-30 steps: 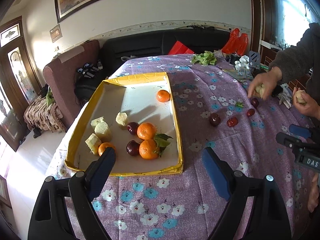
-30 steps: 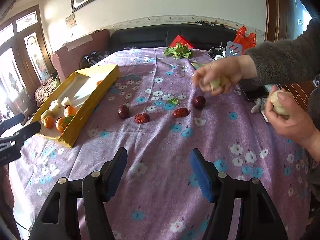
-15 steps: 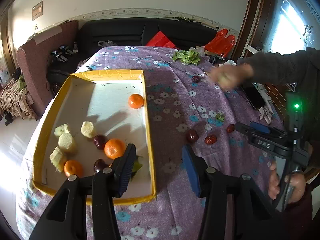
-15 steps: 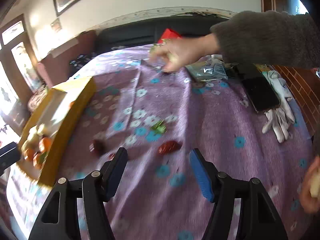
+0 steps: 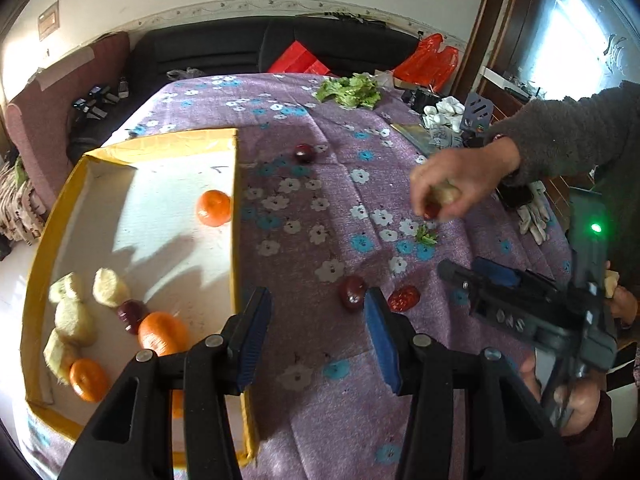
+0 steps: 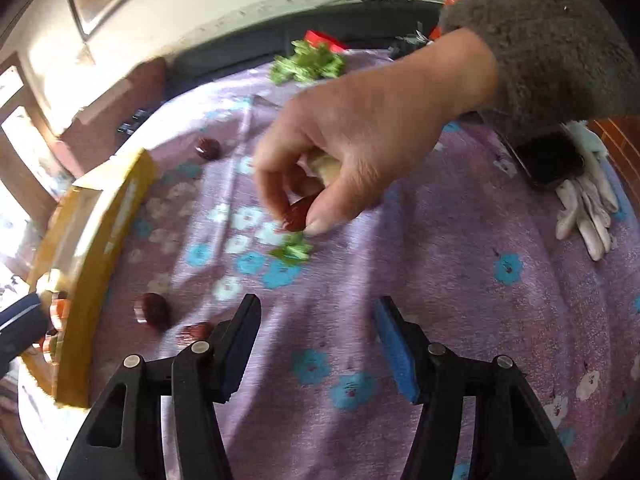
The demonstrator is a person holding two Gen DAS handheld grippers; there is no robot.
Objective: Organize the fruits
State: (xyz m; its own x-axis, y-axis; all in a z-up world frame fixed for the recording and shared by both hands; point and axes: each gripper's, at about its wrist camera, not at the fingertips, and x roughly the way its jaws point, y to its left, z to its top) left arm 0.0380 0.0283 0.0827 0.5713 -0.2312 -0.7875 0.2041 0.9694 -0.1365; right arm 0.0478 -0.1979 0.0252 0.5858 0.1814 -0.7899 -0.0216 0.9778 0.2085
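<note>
A yellow-rimmed tray (image 5: 236,216) on the purple flowered cloth holds oranges (image 5: 214,208), pale peeled pieces (image 5: 110,287) and a dark plum (image 5: 132,314). On the cloth lie a dark plum (image 5: 353,299), a red date (image 5: 405,298) and a far plum (image 5: 305,153). My left gripper (image 5: 318,330) is open and empty, just short of the near plum. My right gripper (image 6: 318,342) is open and empty above the cloth; it also shows in the left wrist view (image 5: 480,276). A bare hand (image 6: 360,140) pinches a red date (image 6: 298,214) and a pale piece.
Lettuce (image 5: 350,92) lies at the far end of the table. A green leaf scrap (image 5: 426,236) lies mid-cloth. A phone (image 6: 548,160) and white gloves (image 6: 588,212) lie at the right edge. A sofa and an armchair stand beyond the table.
My left gripper moved right, from over the tray toward the loose plum and date. The bare hand came down and picked a date off the cloth. My right gripper moved closer to that hand.
</note>
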